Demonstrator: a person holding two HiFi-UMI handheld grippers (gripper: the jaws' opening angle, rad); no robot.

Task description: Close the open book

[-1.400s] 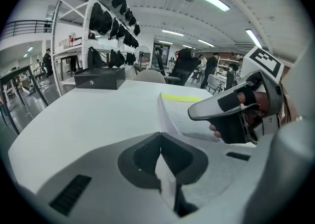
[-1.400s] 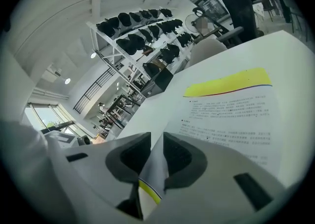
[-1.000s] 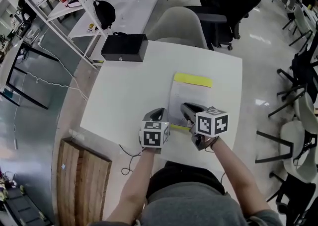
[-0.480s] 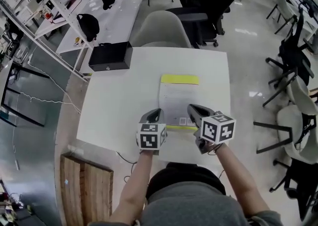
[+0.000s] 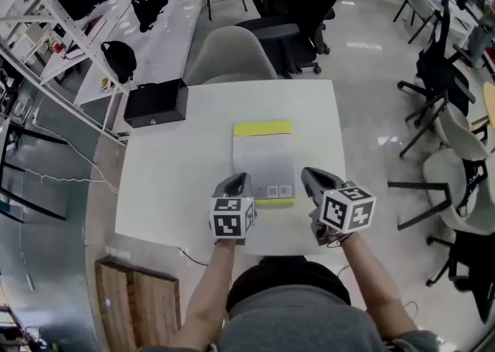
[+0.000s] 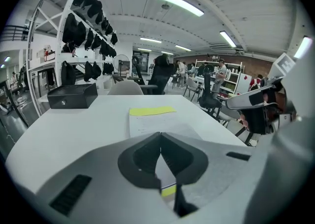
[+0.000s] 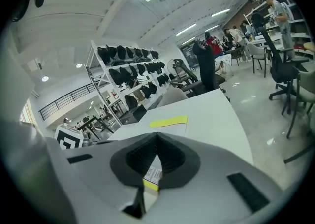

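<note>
The book (image 5: 264, 158) lies closed and flat at the middle of the white table (image 5: 170, 180), pale cover up (yellow strips at 12 and 6 o'clock). The left gripper (image 5: 237, 182) at its 7 o'clock and the right gripper (image 5: 309, 176) at 5 o'clock have their jaws pressed together, holding nothing.

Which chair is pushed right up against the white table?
The light grey chair, sitting at the far edge of the table, beyond the book. The black office chair stands further back on the floor.

White table (image 5: 162, 180), grey chair (image 5: 232, 52) behind — glossy pale floor (image 5: 371, 87), white shelving rack (image 5: 58, 14) — ceiling strip lights (image 6: 179, 2).
</note>
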